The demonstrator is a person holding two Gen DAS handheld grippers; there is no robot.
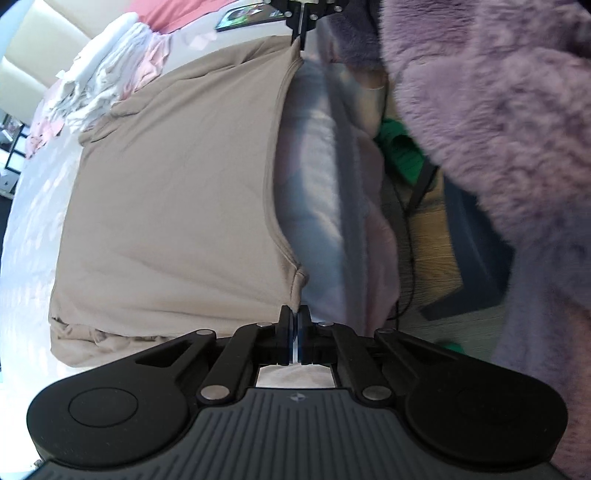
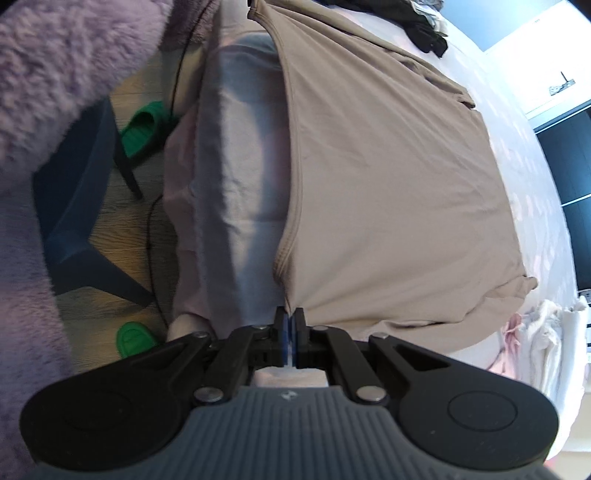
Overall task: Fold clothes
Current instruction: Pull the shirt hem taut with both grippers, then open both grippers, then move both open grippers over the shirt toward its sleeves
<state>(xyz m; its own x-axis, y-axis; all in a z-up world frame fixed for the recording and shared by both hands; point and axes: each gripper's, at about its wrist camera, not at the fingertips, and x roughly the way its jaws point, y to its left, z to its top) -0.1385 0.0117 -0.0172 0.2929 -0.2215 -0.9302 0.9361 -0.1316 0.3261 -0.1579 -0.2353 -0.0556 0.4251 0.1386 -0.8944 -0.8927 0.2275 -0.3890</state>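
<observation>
A beige garment lies spread flat on the bed, its hem along the bed's edge. My left gripper is shut on one corner of that hem. My right gripper is shut on the other hem corner, and it also shows at the top of the left wrist view. In the right wrist view the beige garment stretches away across the bed. The hem hangs taut between the two grippers.
A heap of white and pink clothes lies beyond the garment. Dark clothes lie at the far end. A fluffy purple sleeve fills one side. Below the bed edge are a dark stool, green slippers and a black cable.
</observation>
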